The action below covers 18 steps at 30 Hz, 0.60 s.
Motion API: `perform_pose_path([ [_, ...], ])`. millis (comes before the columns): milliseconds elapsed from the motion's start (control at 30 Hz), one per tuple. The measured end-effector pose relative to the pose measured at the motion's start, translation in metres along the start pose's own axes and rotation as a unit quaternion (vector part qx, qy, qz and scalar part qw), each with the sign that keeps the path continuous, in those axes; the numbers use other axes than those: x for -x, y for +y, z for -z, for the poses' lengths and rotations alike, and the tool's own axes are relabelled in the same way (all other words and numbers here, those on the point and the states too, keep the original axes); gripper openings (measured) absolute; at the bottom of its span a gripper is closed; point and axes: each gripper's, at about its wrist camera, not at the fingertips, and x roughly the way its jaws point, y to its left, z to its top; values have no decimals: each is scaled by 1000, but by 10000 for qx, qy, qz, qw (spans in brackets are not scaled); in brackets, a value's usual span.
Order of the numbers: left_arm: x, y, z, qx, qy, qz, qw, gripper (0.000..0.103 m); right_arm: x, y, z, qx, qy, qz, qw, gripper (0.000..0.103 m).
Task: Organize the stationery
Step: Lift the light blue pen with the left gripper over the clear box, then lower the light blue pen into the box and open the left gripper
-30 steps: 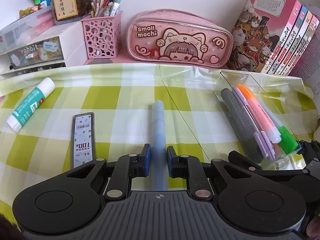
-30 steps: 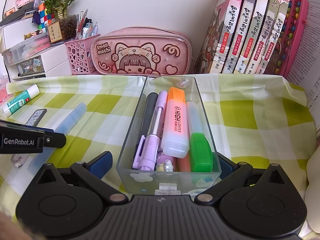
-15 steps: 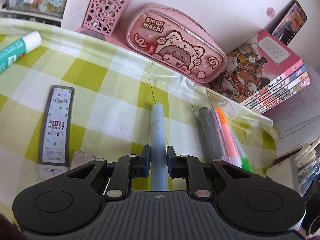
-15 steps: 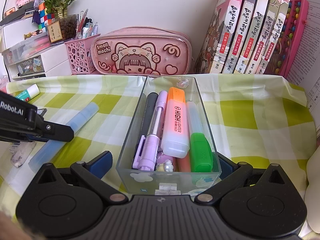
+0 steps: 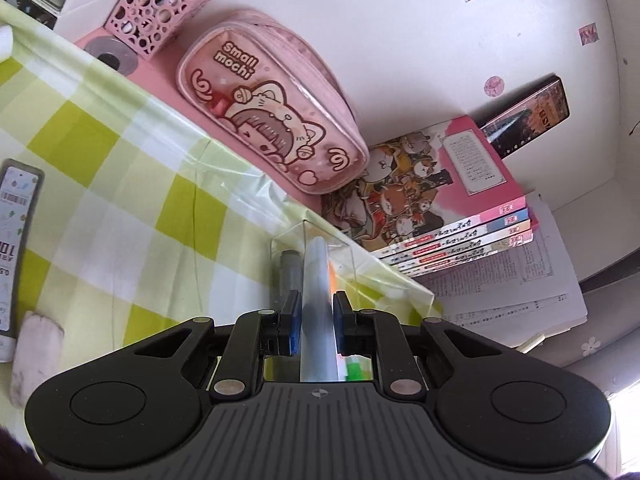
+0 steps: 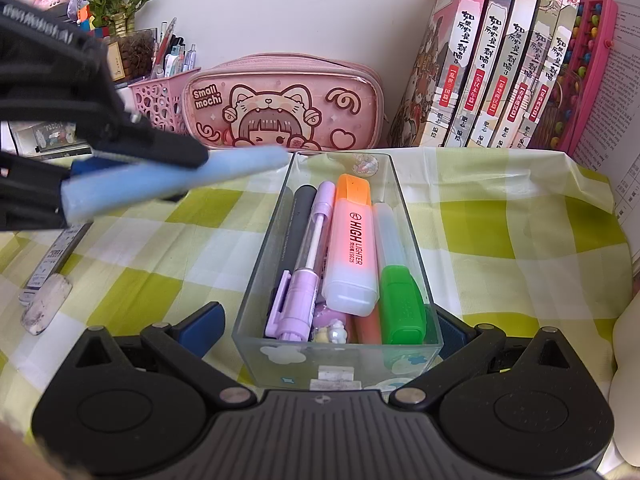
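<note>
Gripping a pale blue marker [image 6: 172, 180] between its two pads, the left gripper [image 5: 316, 320] has it clamped snug and lifted off the checked tablecloth [image 6: 500, 248]. In the right wrist view the marker is up in the air on the left, its far tip right next to the far left corner of the clear box [image 6: 256, 280]. From the left wrist view it points out over that box.

The right gripper [image 6: 328, 328] sits with its jaws spread wide on either side of the near end of the box. Can't tell if the pads are actually pressing on the glass or just beside it.

Inside the box: an orange highlighter [image 6: 352, 248] in the middle, a green one [image 6: 402, 304] near right, a lilac pen [image 6: 308, 264] and a dark grey marker [image 6: 294, 232] on the left.

A lead refill case [image 6: 56, 260] and a grubby eraser [image 6: 46, 304] lie on the cloth at left. The pink pencil case [image 6: 284, 104] stands against the far wall, books [image 6: 500, 60] to its right.
</note>
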Motion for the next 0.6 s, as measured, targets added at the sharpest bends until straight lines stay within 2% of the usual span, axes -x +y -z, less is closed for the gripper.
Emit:
perform_pose_path([
  [167,-9,-9,-2,131,17,81,9999,14,0,0,0,1,0,1,10000,101],
  [267,-20,-17,2,-9,114,-12,9999,14,0,0,0,0,-1,0,10000,101],
  [467,-41,-19,11,-146,671,-14,9976,14,0,0,0,0,-1,0,10000,101],
  [600,-43,-22,16,-254,841,63,9961,16,0,0,0,0,-2,0,10000,101],
])
